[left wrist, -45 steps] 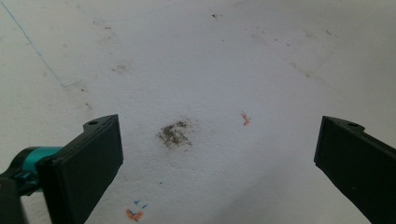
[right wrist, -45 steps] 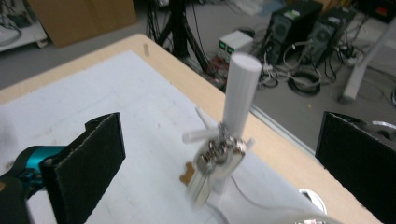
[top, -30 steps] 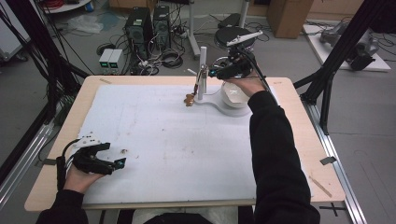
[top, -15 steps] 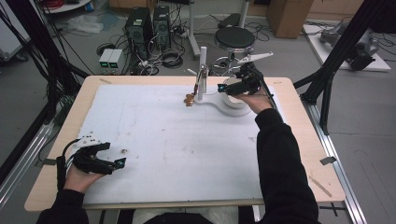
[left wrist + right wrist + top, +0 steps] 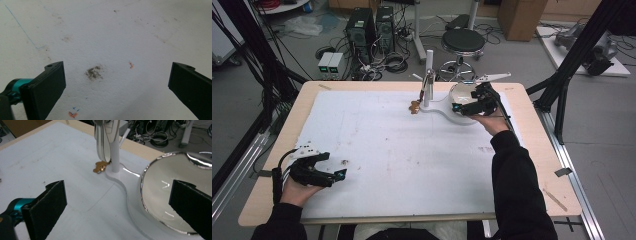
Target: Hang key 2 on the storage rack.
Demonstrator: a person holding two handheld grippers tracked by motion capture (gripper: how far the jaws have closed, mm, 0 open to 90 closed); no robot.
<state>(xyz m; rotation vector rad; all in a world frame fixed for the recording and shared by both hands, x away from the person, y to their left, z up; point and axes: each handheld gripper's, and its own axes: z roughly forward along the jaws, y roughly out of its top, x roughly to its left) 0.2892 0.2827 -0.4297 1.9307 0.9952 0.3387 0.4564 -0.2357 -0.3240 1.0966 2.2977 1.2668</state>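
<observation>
A white stand point(image 5: 428, 75) rises at the far middle of the table, and its curved base holds a round mirror point(image 5: 460, 90). Silver metal loops point(image 5: 102, 142) hang beside the post point(image 5: 115, 155). A small gold-brown charm point(image 5: 100, 166) lies at the foot of the post; the high view shows the charm point(image 5: 414, 106) on the mat. My right gripper point(image 5: 463, 101) hovers open over the mirror point(image 5: 167, 192), jaws pointing left toward the post with nothing between them. My left gripper point(image 5: 332, 167) rests open near the front left, its jaws point(image 5: 116, 75) empty over the mat.
A white mat point(image 5: 402, 150) covers most of the wooden table point(image 5: 532, 150). A dark smudge point(image 5: 94, 73) and an orange mark point(image 5: 130, 65) lie on the mat ahead of the left jaws. Black frame posts point(image 5: 562, 100) stand right of the table.
My right gripper has drawn back from the post, moving right and toward the person, and now sits over the mirror. The left gripper has not moved.
</observation>
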